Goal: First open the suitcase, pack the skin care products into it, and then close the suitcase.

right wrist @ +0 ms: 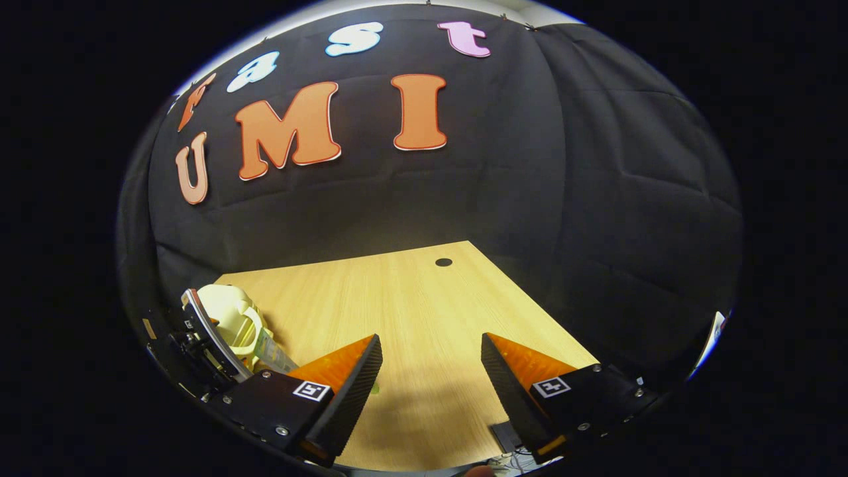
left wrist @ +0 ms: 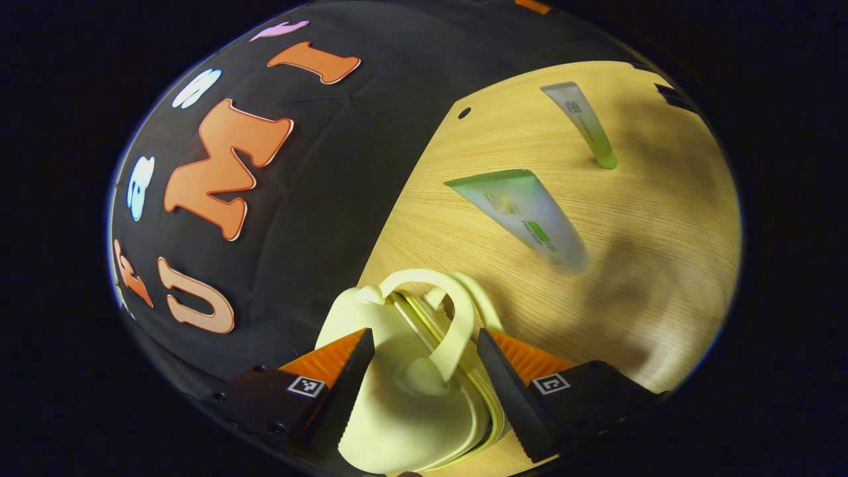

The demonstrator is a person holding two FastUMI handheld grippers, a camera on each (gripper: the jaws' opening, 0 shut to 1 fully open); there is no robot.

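Suitcase (left wrist: pixel 397 404) between spread left gripper (left wrist: pixel 424 384) fingers.

A: Left hand-held gripper (left wrist: pixel 424 381): two wedge-shaped fingers with ribbed inner faces, each on a dark block body carrying a small square black-and-white marker.

B: Right hand-held gripper (right wrist: pixel 430 391): same build. Round screw heads on the blocks, markers on both.

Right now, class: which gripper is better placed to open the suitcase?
Left. The left gripper has its open fingers on either side of the suitcase by its handle; the right gripper hangs open over bare table.
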